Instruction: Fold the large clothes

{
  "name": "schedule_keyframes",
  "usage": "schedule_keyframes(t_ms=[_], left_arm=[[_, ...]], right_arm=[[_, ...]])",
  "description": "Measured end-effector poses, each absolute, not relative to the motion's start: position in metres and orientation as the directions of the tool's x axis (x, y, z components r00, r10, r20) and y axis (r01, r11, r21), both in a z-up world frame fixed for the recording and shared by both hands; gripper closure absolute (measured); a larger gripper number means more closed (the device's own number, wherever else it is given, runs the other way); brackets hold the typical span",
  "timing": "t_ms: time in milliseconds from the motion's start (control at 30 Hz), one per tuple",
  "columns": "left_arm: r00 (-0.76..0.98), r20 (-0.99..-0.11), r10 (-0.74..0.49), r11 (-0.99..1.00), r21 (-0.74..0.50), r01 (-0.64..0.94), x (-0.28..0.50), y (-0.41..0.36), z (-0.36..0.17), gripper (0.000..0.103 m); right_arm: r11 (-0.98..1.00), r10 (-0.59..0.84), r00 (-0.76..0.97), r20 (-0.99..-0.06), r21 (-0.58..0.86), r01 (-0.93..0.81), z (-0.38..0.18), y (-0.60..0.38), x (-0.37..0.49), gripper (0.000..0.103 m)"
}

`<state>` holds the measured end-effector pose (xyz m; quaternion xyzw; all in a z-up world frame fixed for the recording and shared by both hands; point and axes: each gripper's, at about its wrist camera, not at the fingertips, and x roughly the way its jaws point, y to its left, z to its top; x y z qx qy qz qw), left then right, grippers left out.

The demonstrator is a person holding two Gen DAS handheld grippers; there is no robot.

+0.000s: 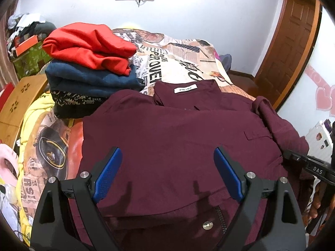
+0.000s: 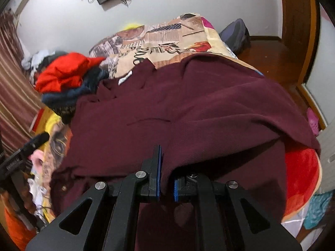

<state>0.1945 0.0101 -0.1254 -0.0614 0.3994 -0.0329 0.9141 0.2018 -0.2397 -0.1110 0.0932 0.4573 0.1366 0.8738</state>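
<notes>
At the left a stack of folded clothes (image 1: 90,62) crowded the maroon shirt (image 1: 178,136), which lay spread across the bed (image 1: 178,48); a wide sweep could have toppled it. The left gripper (image 1: 167,173) hung over the shirt, jaws wide and empty. The right gripper (image 2: 166,177) pinched a shirt fold; a slip would have dropped it. Rightward, cloth overhung the bed's edge, so a pull might have dragged it off.

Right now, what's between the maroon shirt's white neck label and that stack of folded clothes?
Left wrist view: only the shirt's own maroon fabric and some printed bedspread separate the label from the stack.
</notes>
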Motion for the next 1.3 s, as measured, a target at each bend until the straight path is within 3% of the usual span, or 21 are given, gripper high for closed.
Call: schedule_keyframes(t_ms=[100, 267, 367, 900, 1133, 1300], left_arm=[[0.676, -0.729, -0.112, 0.992, -0.118, 0.038, 0.196, -0.001, -0.125, 0.014], [0.675, -0.729, -0.112, 0.994, -0.081, 0.077, 0.202, -0.021, -0.122, 0.014], [0.672, -0.731, -0.116, 0.993, -0.066, 0.1, 0.207, -0.033, -0.121, 0.014], [0.651, -0.746, -0.142, 0.986, -0.049, 0.158, 0.233, -0.083, -0.12, 0.014], [0.638, -0.757, -0.139, 0.986, -0.046, 0.161, 0.24, -0.091, -0.124, 0.014], [0.632, -0.763, -0.135, 0.987, -0.044, 0.157, 0.245, -0.092, -0.126, 0.014]], right_arm=[[0.949, 0.315, 0.525, -0.791, 0.267, -0.167, -0.104, -0.244, 0.198, 0.088], [0.951, 0.301, 0.544, -0.783, 0.286, -0.114, -0.094, -0.267, 0.189, 0.05], [0.943, 0.308, 0.567, -0.764, 0.322, -0.078, -0.088, -0.286, 0.182, 0.043], [0.888, 0.238, 0.707, -0.666, 0.444, 0.12, -0.066, -0.378, 0.175, 0.04], [0.822, 0.21, 0.647, -0.733, 0.491, 0.289, -0.11, -0.407, 0.198, 0.04], [0.719, 0.303, 0.602, -0.739, 0.592, 0.365, -0.151, -0.428, 0.212, 0.04]])
